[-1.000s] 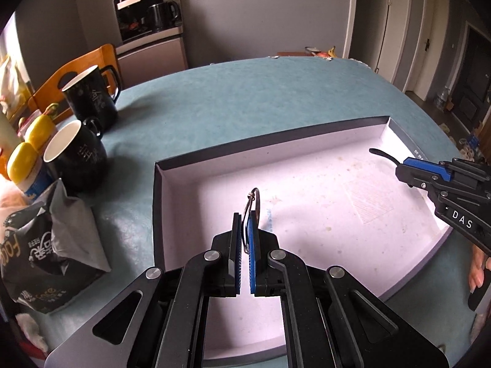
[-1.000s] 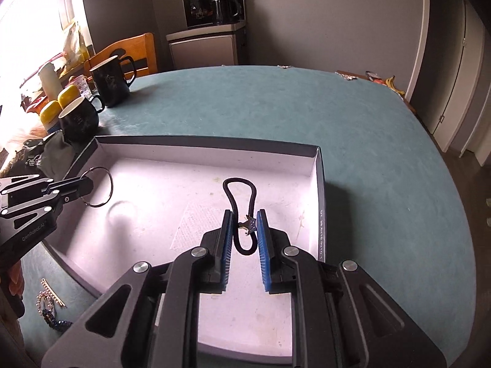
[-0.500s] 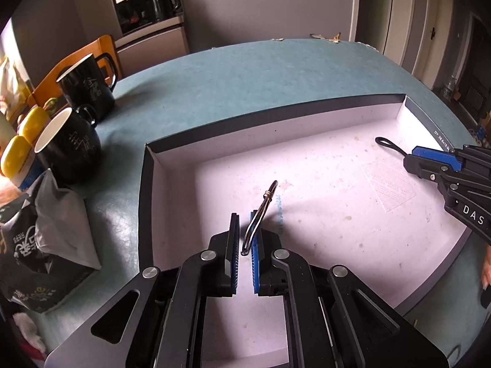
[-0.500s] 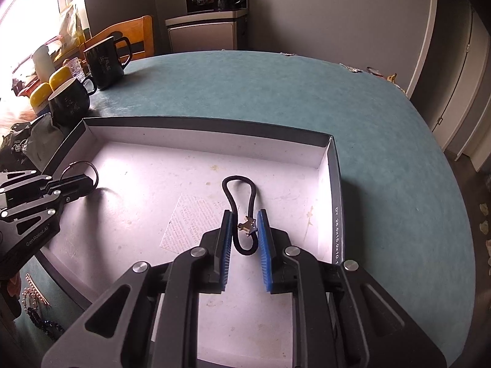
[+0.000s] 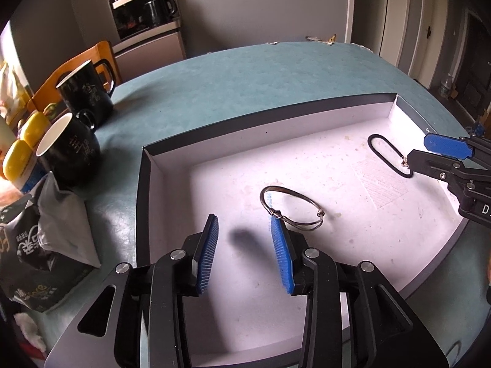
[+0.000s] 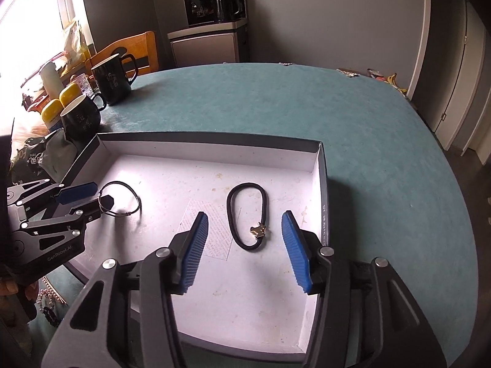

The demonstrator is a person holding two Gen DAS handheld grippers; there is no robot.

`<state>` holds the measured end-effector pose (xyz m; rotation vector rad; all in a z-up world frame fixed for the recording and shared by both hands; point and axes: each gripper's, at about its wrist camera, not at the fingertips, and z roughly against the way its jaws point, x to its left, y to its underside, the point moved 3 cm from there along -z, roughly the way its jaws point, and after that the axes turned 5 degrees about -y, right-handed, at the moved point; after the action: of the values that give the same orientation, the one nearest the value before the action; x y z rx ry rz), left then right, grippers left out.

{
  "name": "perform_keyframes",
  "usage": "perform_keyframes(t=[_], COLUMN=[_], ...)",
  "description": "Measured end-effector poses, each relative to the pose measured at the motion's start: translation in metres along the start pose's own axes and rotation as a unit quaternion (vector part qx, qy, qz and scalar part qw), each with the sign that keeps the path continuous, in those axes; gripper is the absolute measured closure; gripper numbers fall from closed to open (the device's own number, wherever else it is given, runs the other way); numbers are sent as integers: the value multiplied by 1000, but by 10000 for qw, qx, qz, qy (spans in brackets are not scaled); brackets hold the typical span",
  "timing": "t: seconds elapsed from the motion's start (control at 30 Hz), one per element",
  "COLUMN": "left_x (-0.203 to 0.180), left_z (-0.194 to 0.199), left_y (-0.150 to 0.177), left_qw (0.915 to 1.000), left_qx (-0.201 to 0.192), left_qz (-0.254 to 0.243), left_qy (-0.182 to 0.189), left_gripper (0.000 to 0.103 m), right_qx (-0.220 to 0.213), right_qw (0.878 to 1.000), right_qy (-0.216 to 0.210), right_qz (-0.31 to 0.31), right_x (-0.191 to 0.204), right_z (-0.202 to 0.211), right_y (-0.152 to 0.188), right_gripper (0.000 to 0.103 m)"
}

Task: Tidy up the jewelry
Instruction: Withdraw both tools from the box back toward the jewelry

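- Jewelry is now lying loose in the shallow box (image 6: 319, 184): the metal bangle (image 5: 290, 210) rests flat on the white floor toward the left half, and the black cord bracelet (image 6: 248, 214) with its small gold charm lies flat toward the right half, near the right wall.
- A second ago each piece was clamped between blue pads; half a second ago both were still pinched, with the bangle tilting over. Both have since been let go.
- The left gripper (image 5: 245, 245) has its fingers spread wide, nothing between them. The bangle's wrapped joint sits just at the tip of the right-hand pad; I cannot tell whether they still touch.
- The right gripper (image 6: 245, 245) is likewise spread wide. The cord bracelet lies on the box floor between and beyond its pads, not touching either as far as I can see.
- The two pieces are well apart from each other, so this placement looks finished for both hands at once.
- In the right wrist view, more beaded pieces (image 6: 46, 303) lie on the teal tablecloth (image 6: 307, 107) near the box's near-left corner, outside it. I judge these the likely next pick, so the task is only partly done.
- Two black mugs (image 5: 70, 150) and a crumpled bag (image 5: 36, 245) stand left of the box, clear of the work.
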<state>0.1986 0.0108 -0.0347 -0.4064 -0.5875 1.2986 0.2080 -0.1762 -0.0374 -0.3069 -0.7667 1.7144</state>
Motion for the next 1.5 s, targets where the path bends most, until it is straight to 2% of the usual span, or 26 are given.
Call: perform_keyframes(t=[0.07, 0.13, 0.17, 0.23, 0.3, 0.5, 0.73, 1.03, 1.27, 1.37, 1.5], left_x=[1, 1, 0, 0, -1, -3, 0, 14, 5, 0, -3], left_z=[6, 12, 16, 23, 31, 56, 94, 119, 118, 118, 117], left_y=[0, 1, 2, 3, 5, 8, 27, 69, 99, 108, 116], left_qw=[10000, 9998, 9997, 9995, 9992, 9979, 9956, 9963, 9975, 9974, 9972], left_qx=[-79, -162, -216, -302, -391, -644, -935, -824, -602, -560, -537], left_qz=[31, 71, 85, 94, 94, 69, -45, -2, -361, -421, -487], left_qy=[8, 2, 1, -34, -71, -44, 74, 239, 108, 172, 176], left_gripper=[51, 40, 34, 29, 24, 18, 13, 11, 11, 11, 11], right_qx=[-125, -324, -428, -601, -753, -1090, -890, -496, -179, -61, 242], right_qw=[9999, 9993, 9989, 9979, 9967, 9926, 9957, 9968, 9942, 9917, 9899], right_qy=[-61, -101, -115, -127, -141, -172, -222, -523, -888, -1022, -1067], right_qz=[-70, -145, -175, -223, -263, -511, -137, 348, 577, 782, 906], right_x=[-2, -5, -6, -9, -12, -24, -13, 11, 40, 58, 73], right_z=[11, 24, 31, 45, 57, 91, 109, 116, 108, 102, 87], right_y=[0, 0, 0, 2, 4, 23, 55, 101, 119, 124, 128], right_gripper=[41, 25, 21, 9, 5, 5, 5, 5, 6, 13, 39])
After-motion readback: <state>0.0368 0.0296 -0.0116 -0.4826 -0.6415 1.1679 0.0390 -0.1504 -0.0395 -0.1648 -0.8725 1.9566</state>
